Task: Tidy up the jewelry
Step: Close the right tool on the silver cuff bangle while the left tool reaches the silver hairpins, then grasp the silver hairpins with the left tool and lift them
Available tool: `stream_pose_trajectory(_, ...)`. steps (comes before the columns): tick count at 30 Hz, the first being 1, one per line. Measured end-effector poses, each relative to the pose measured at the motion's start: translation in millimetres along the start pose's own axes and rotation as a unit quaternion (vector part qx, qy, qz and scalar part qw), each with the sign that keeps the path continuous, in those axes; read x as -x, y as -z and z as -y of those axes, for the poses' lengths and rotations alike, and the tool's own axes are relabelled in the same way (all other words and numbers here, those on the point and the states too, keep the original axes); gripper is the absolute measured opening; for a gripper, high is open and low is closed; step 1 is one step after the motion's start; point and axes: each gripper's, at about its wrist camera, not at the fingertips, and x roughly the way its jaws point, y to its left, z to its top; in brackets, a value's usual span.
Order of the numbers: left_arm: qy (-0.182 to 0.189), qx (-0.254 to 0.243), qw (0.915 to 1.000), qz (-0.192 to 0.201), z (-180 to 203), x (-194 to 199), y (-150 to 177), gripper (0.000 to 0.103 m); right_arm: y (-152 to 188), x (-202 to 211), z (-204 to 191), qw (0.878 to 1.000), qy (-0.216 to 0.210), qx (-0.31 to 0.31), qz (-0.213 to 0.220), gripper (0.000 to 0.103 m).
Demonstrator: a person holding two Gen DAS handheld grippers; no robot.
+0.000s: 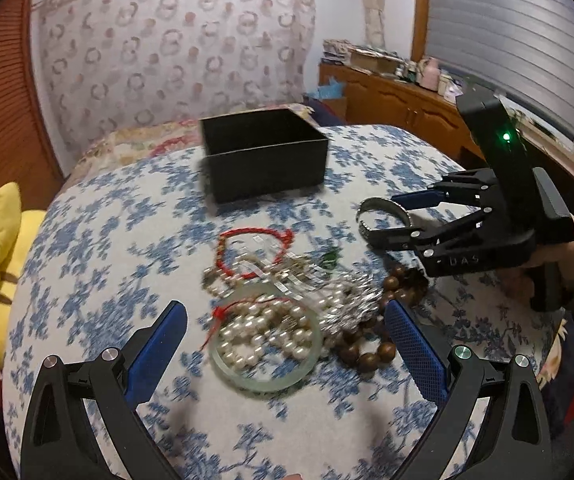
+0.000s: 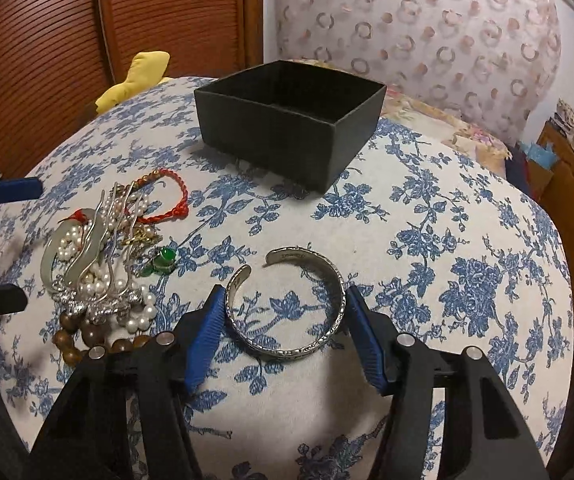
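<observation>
Straddling silver cuff bracelet (image 2: 287,312), right gripper (image 2: 283,336) has blue pads at both sides of it, seemingly touching, grasp not firmly clear; cuff lies on blue-flowered cloth (image 2: 447,280) toward near edge. Left gripper (image 1: 287,344) spread wide, released, above jewelry heap (image 1: 283,304): pearls, jade bangle (image 1: 265,340), wooden beads, red cord. Black box (image 2: 291,120) open, toward far edge of cloth

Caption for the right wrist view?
Right claw straddling silver cuff before black box.
</observation>
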Motion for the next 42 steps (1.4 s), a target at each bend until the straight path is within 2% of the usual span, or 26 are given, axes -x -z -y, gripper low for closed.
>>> stream_pose_trajectory(7, 0.022, -0.024, 0.999, -0.029, 10.1, -24.3, -15.3, 0.096, 20.5, 25.8, -0.7, 1.0, -0.002, -0.012, 0.015, 0.062)
stream_pose_trajectory(11, 0.006, -0.033, 0.9985, -0.043, 10.7, -35.4, -18.2, 0.096, 25.3, 35.9, -1.0, 1.0, 0.0, -0.013, 0.022, 0.062)
stream_pose_trajectory(15, 0.015, -0.032, 0.9979, -0.054, 8.4, -43.6, -20.2, 0.096, 25.7, 42.1, 0.4, 0.999, -0.002, -0.019, 0.033, 0.062)
stream_pose_trajectory(23, 0.03, -0.05, 0.9969, -0.054, 9.8, -48.9, -20.6, 0.095, 27.2, 42.1, -3.7, 0.999, 0.0, -0.016, 0.034, 0.062)
stream_pose_trajectory(27, 0.046, -0.055, 0.996, -0.054, 8.3, -48.6, -20.8, 0.081, 29.4, 41.9, -4.6, 0.999, 0.002, -0.017, 0.034, 0.062)
stream_pose_trajectory(28, 0.046, -0.058, 0.9958, -0.053, 8.7, -47.5, -20.7, 0.075, 29.7, 41.7, -4.6, 0.999, 0.003, -0.016, 0.034, 0.062)
stream_pose_trajectory(29, 0.043, -0.063, 0.9957, -0.053, 9.6, -46.3, -20.6, 0.064, 30.1, 41.5, -4.6, 0.999, 0.003, -0.016, 0.033, 0.062)
stream_pose_trajectory(31, 0.04, -0.063, 0.9959, -0.051, 8.7, -44.3, -20.9, 0.056, 30.3, 41.4, -4.2, 0.999, 0.004, -0.016, 0.033, 0.063)
stream_pose_trajectory(32, 0.044, -0.061, 0.9959, -0.05, 7.5, -43.6, -21.1, 0.049, 30.3, 41.4, -4.4, 0.999, 0.004, -0.016, 0.034, 0.063)
stream_pose_trajectory(38, 0.074, -0.03, 0.9958, -0.043, -4.7, -42.7, -26.2, 0.046, 30.9, 42.0, -4.3, 0.999, 0.009, -0.017, 0.035, 0.063)
stream_pose_trajectory(42, 0.079, -0.023, 0.996, -0.036, -7.3, -43.8, -30.5, 0.046, 32.3, 41.2, -3.9, 0.999, 0.012, -0.018, 0.033, 0.063)
